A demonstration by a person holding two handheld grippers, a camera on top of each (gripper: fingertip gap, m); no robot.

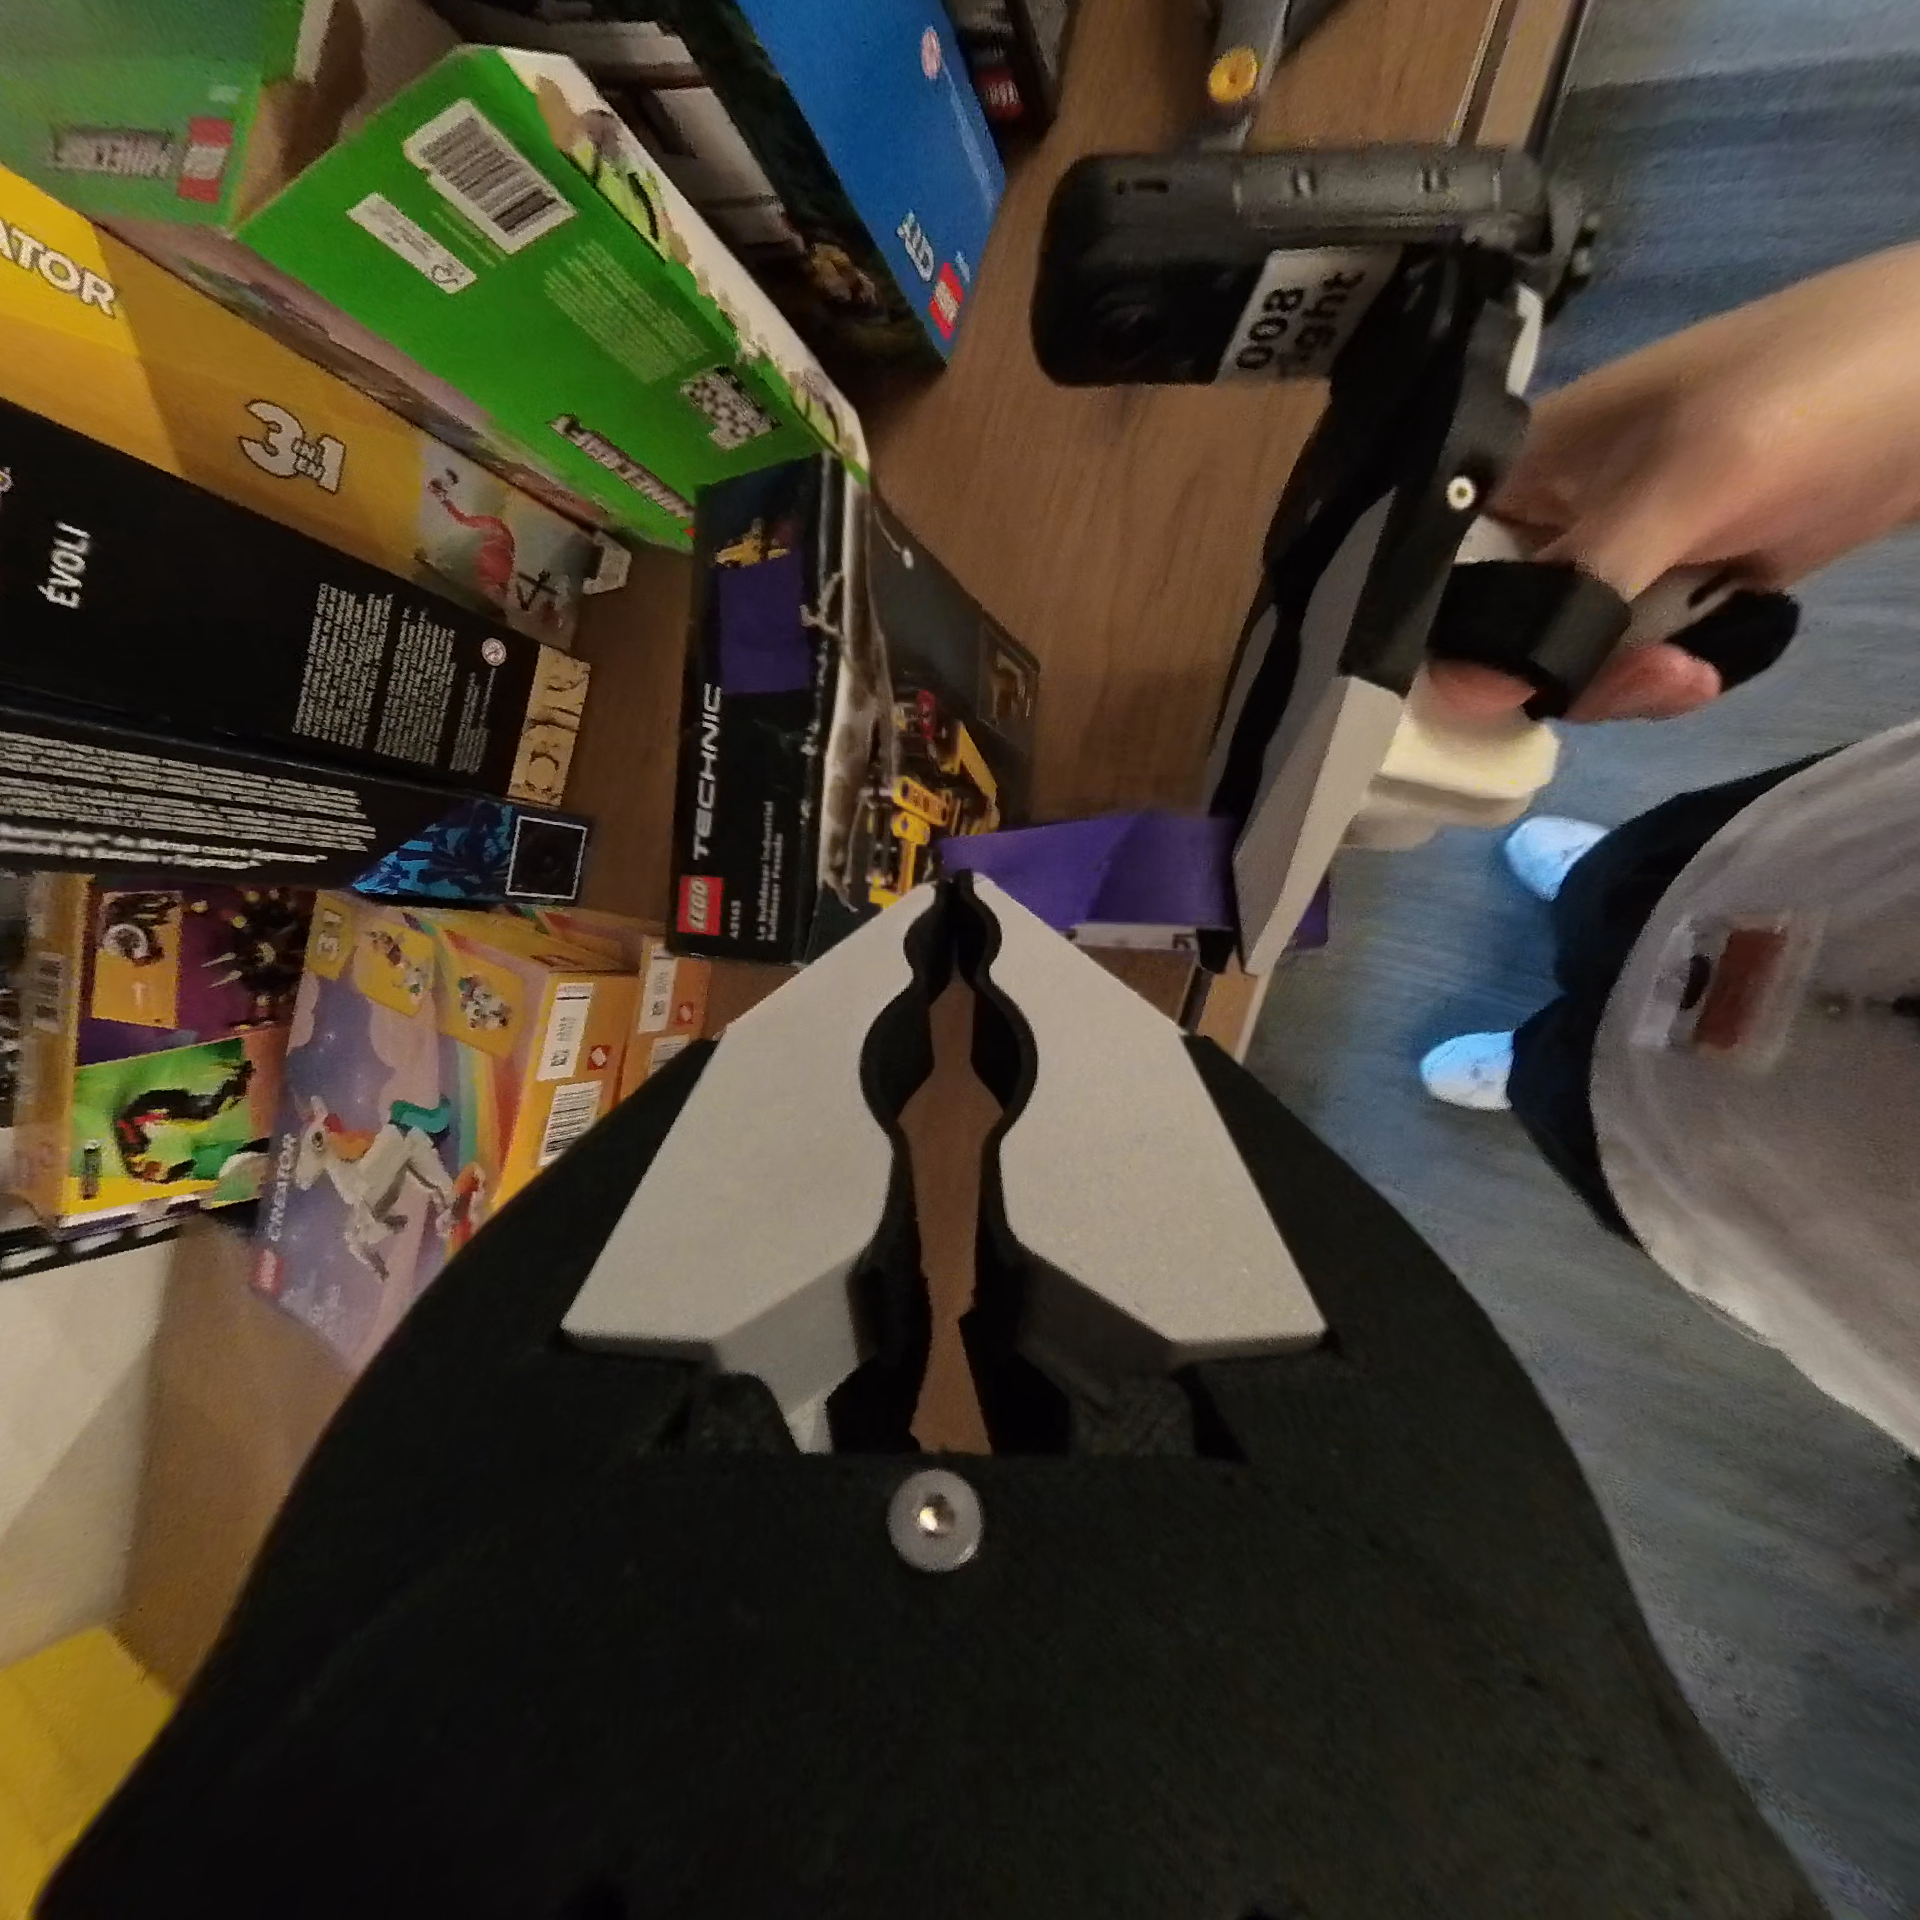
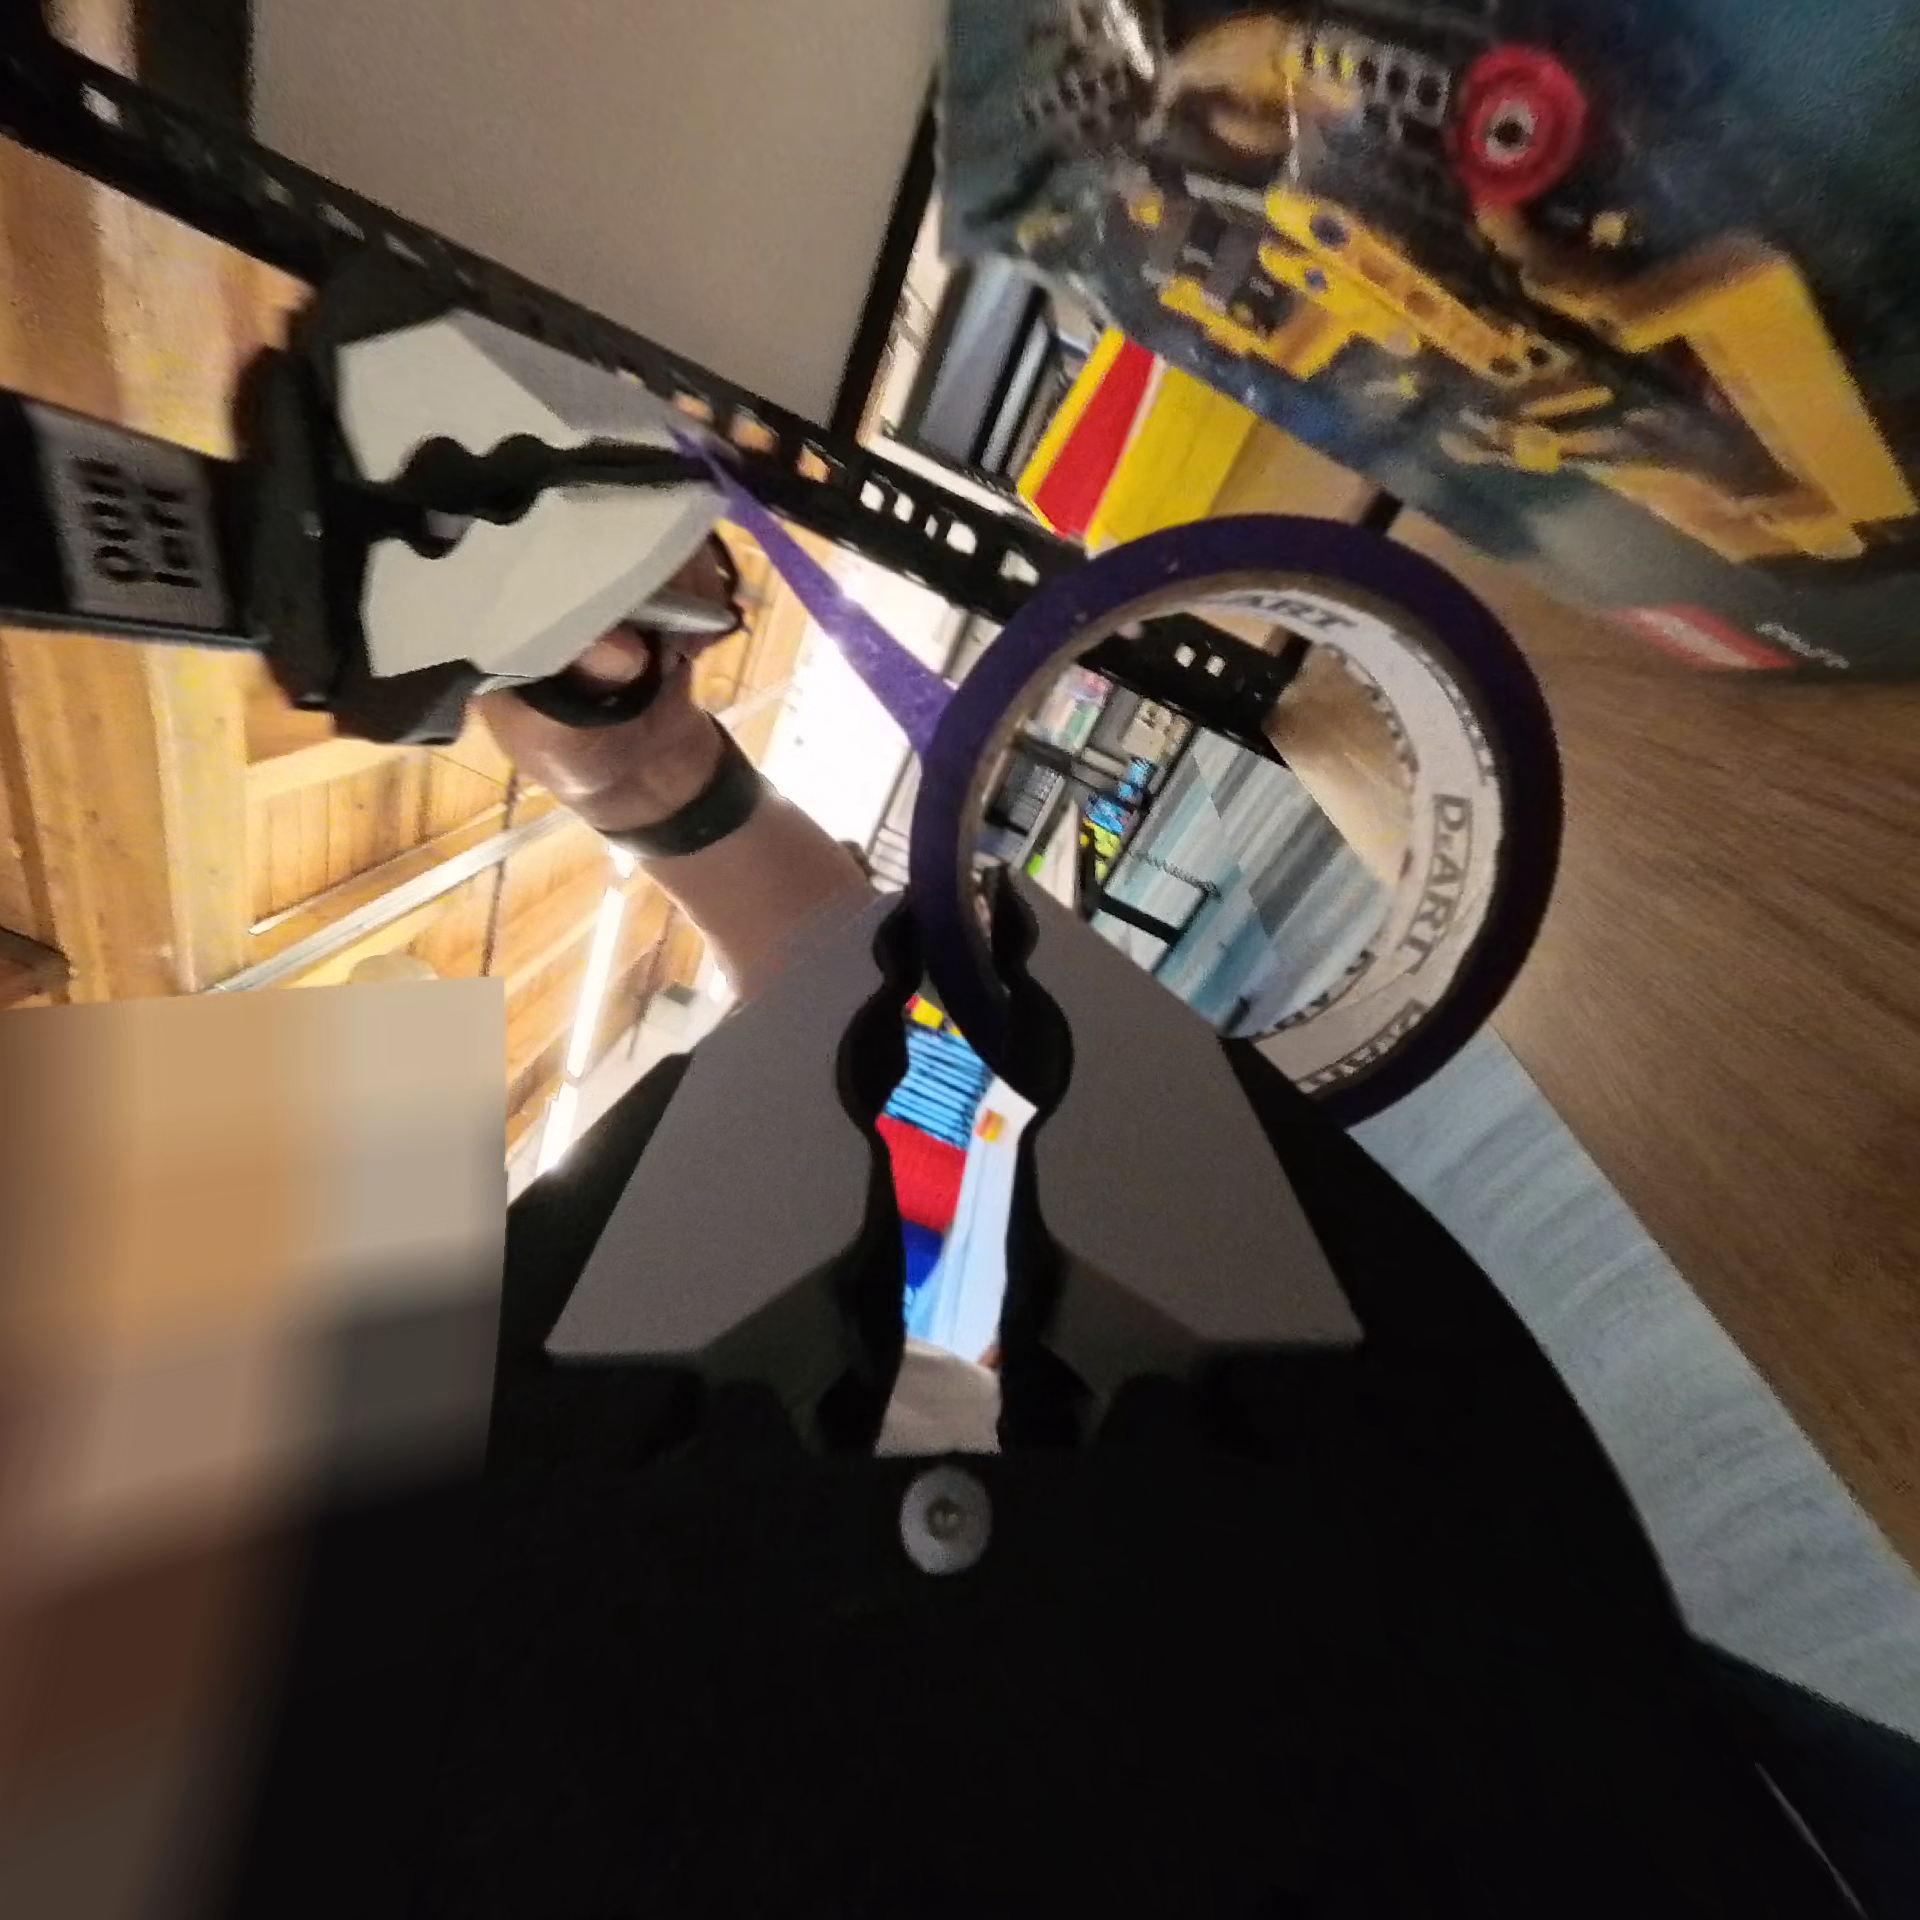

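My left gripper (image 1: 961, 896) is shut on the free end of a purple tape strip (image 1: 1091, 860). The strip runs right to my right gripper (image 1: 1262, 940), which a hand (image 1: 1704, 499) holds by the table edge. In the right wrist view my right gripper (image 2: 951, 920) is shut on the wall of a purple tape roll (image 2: 1247, 535), one finger inside the ring and one outside. The strip (image 2: 831, 613) stretches taut from the roll up left to the left gripper (image 2: 691, 468), which pinches its end.
Several toy building set boxes lie on a wooden table (image 1: 1091, 499). A black box with a yellow vehicle picture (image 1: 831, 727) lies just beyond the left gripper and also shows in the right wrist view (image 2: 1455, 260). Blue-grey carpet (image 1: 1507, 1299) and the person's shoes (image 1: 1470, 1070) are at right. The left gripper's tips are roughly 8 centimeters from the right gripper's.
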